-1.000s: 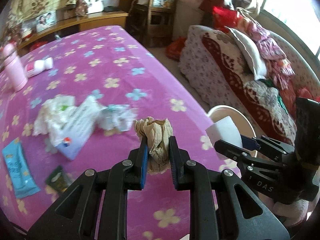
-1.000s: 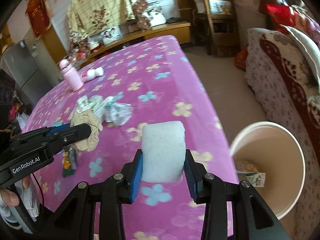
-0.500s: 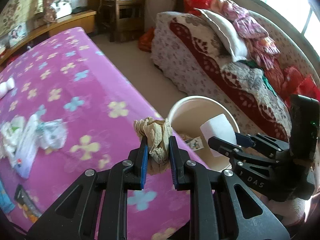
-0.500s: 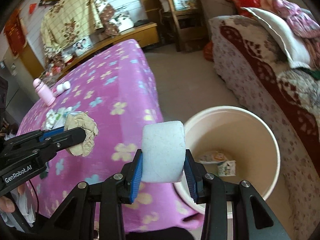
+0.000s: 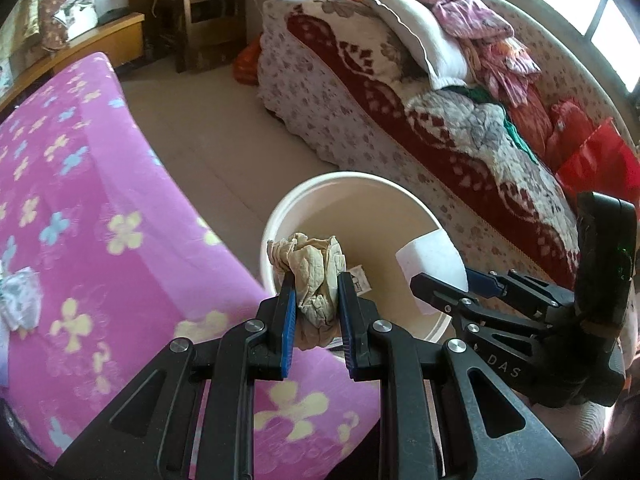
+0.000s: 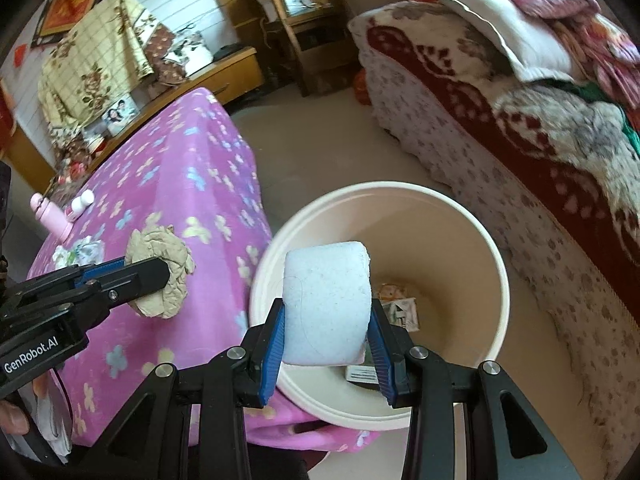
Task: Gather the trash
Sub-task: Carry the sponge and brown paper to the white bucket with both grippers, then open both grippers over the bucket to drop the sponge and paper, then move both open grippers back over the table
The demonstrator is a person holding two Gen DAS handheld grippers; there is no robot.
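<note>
Over the last second both grippers have swung off the pink flowered bed [image 5: 92, 248] and out to the cream waste bucket [image 6: 472, 240] on the floor beside it; earlier the bucket sat at the far right edge of each view, and now it fills the centre. For the task that reads as the carry nearly done, with only the drop left. The left gripper [image 5: 316, 312] has its fingers pinching a crumpled tan paper wad [image 5: 316, 276], which in the left wrist view hangs just over the bucket's near rim (whether it is fully clear of the bed edge I cannot tell). The right gripper [image 6: 326, 344] grips a white foam block [image 6: 326, 304] between its blue pads, poised above the bucket mouth, where a few packets [image 6: 396, 304] already lie at the bottom. Both tools tilt steeply downward, side by side, the left one entering the right view from the lower left. More trash [image 6: 80, 252] remains on the bed by the pink bottle [image 6: 52, 220], at the left of that view.
</note>
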